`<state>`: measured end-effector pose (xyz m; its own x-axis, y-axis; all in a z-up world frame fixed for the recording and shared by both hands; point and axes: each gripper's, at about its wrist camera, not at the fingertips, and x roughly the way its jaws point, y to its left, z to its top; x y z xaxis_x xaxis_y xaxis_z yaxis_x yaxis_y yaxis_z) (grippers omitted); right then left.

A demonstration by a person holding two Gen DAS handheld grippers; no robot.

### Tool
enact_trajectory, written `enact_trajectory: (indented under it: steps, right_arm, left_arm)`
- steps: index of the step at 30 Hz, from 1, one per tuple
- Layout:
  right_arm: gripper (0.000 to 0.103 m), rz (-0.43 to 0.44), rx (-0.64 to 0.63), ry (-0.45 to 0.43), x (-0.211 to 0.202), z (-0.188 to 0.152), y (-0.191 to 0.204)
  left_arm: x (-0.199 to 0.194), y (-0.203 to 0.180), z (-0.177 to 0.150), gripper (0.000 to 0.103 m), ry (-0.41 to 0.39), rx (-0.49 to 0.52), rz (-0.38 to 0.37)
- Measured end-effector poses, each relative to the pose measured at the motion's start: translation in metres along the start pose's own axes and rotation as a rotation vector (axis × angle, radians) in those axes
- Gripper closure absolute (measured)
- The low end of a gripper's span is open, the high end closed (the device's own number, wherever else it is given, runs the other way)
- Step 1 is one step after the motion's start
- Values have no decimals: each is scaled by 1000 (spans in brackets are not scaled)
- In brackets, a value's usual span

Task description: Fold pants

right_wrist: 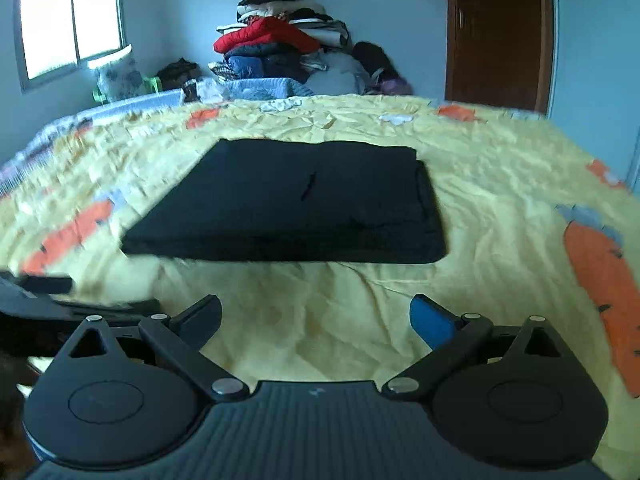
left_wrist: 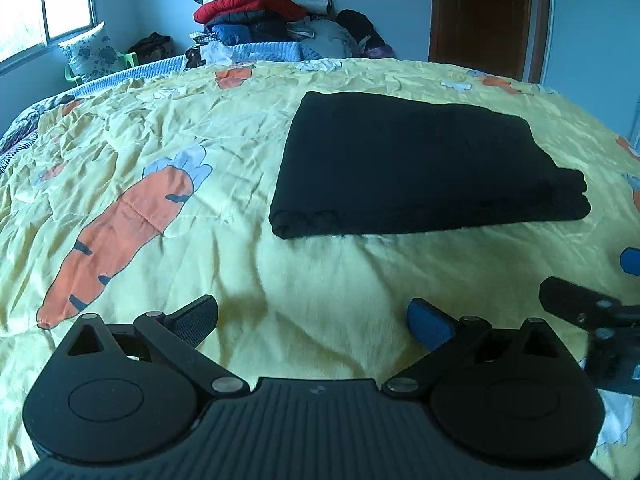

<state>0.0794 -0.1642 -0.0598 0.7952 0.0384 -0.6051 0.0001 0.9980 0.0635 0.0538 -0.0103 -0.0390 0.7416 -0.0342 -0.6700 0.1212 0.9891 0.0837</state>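
The black pants (left_wrist: 420, 164) lie folded into a flat rectangle on the yellow carrot-print bedspread (left_wrist: 160, 168). They also show in the right wrist view (right_wrist: 292, 208). My left gripper (left_wrist: 312, 320) is open and empty, held back from the near edge of the pants. My right gripper (right_wrist: 316, 320) is open and empty too, also short of the pants' near edge. The right gripper's fingers (left_wrist: 576, 300) show at the right edge of the left wrist view. Part of the left gripper (right_wrist: 44, 292) shows at the left edge of the right wrist view.
A tall pile of clothes (left_wrist: 272, 12) stands against the far wall beyond the bed. A window (left_wrist: 44, 0) is at the far left, a brown door (left_wrist: 484, 16) at the far right. A pillow on a green chair (left_wrist: 90, 54) is by the window.
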Motion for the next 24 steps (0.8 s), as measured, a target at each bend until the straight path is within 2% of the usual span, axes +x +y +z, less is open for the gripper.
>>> enact_trajectory:
  steps: [10, 24]
  right_arm:
    - [2, -30, 43, 4, 12, -17, -7]
    - [0, -42, 42, 15, 15, -18, -8]
  left_arm:
    - [3, 0, -7, 0, -39, -10, -14]
    - [-3, -6, -14, 0, -80, 13, 10]
